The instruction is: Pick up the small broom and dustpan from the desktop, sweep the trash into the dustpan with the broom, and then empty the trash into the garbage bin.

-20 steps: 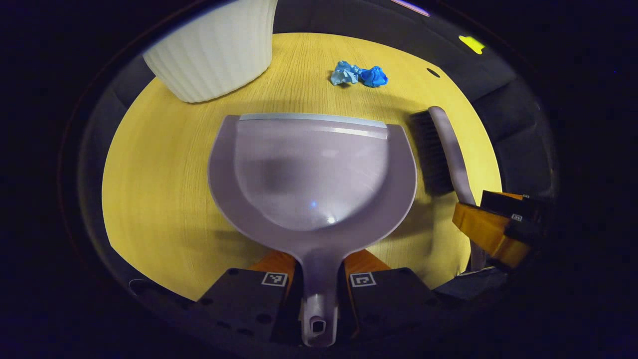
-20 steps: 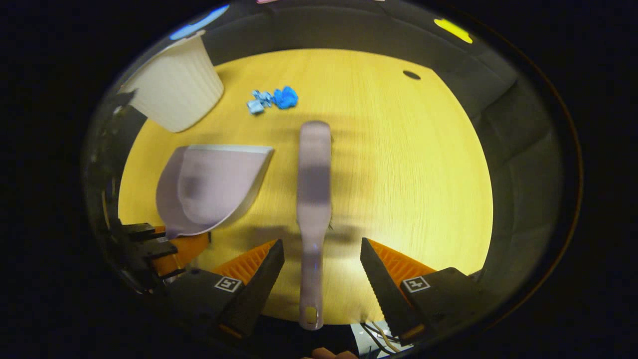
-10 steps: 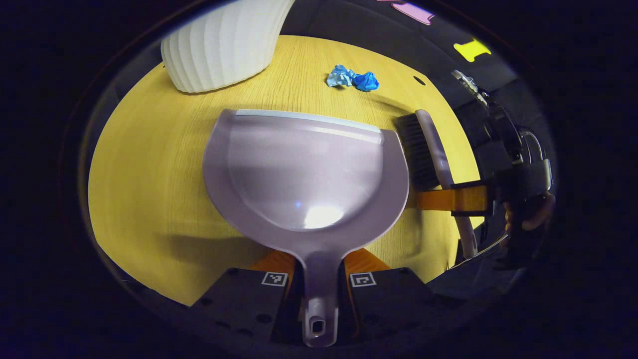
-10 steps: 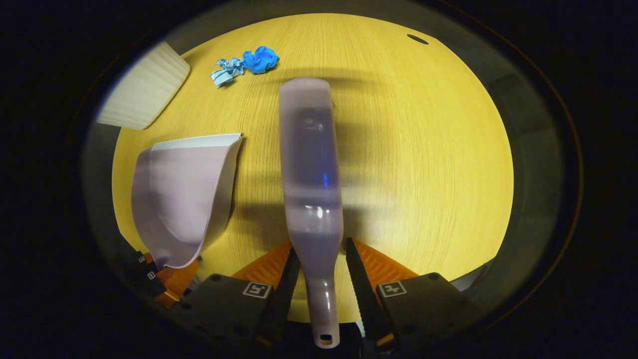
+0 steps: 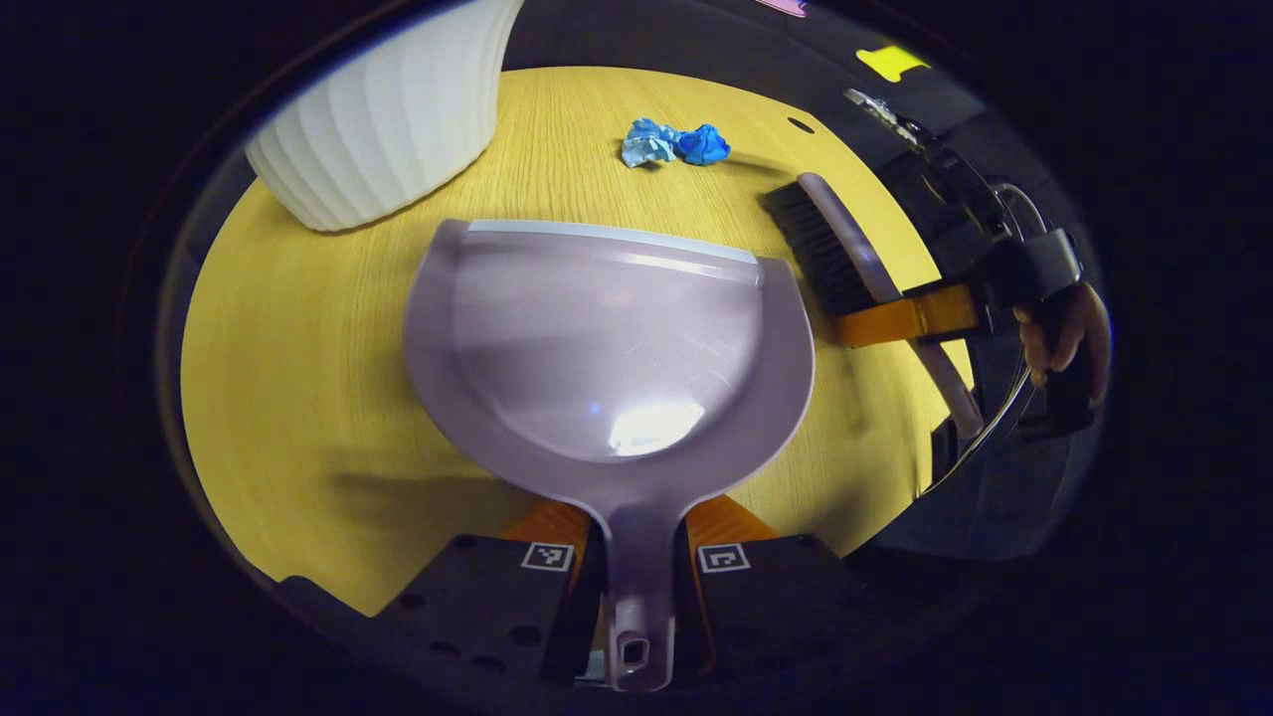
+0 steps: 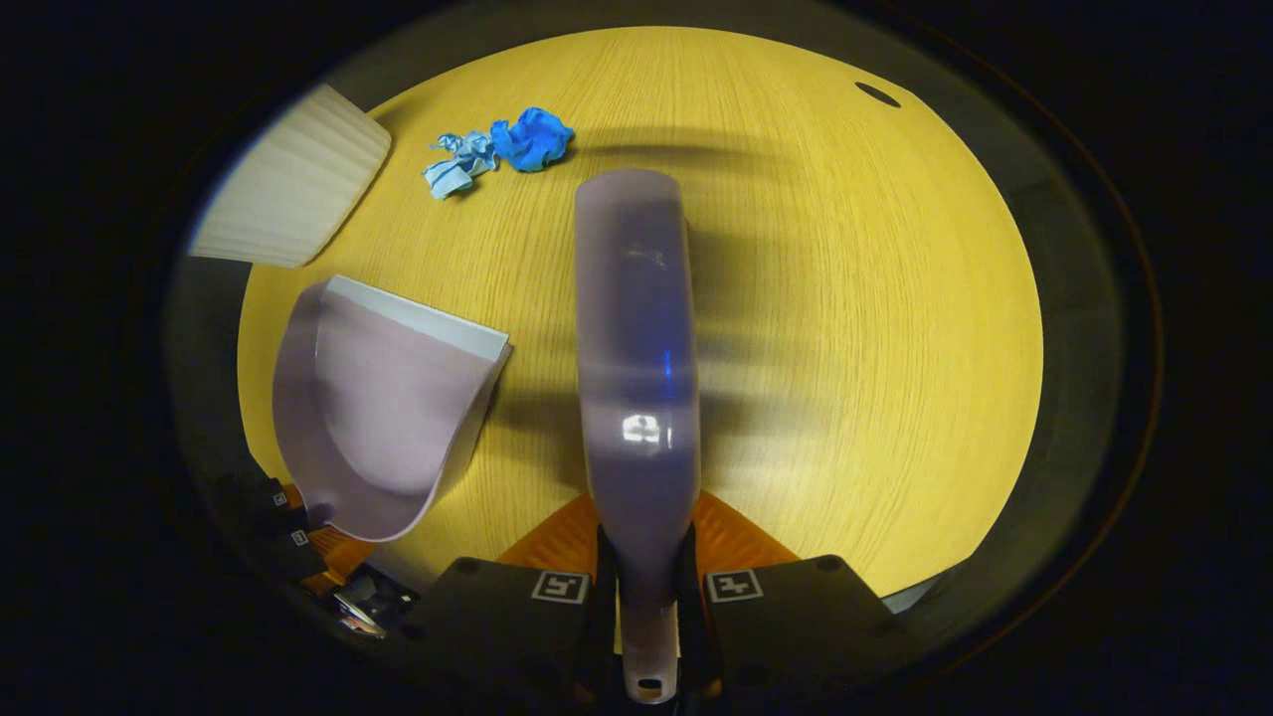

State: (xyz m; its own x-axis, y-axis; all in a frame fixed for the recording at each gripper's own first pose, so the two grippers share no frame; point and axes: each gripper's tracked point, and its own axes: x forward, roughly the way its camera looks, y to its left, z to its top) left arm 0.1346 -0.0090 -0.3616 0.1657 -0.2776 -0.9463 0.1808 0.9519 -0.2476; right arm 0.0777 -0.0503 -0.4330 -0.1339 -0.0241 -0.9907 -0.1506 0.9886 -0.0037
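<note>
Left gripper [image 5: 636, 557] is clamped on the dustpan [image 5: 607, 338] handle, both fingers pressing it; the pan's scoop has nothing in it and its front lip points toward the blue crumpled trash [image 5: 674, 144] lying on the yellow table [image 5: 298, 398]. Right gripper [image 6: 644, 587] is closed tight on the broom [image 6: 636, 378] handle, with the broom just right of the dustpan and bristles facing it. White ribbed bin [image 5: 383, 119] stands at far left, near the trash; its inside can't be seen.
</note>
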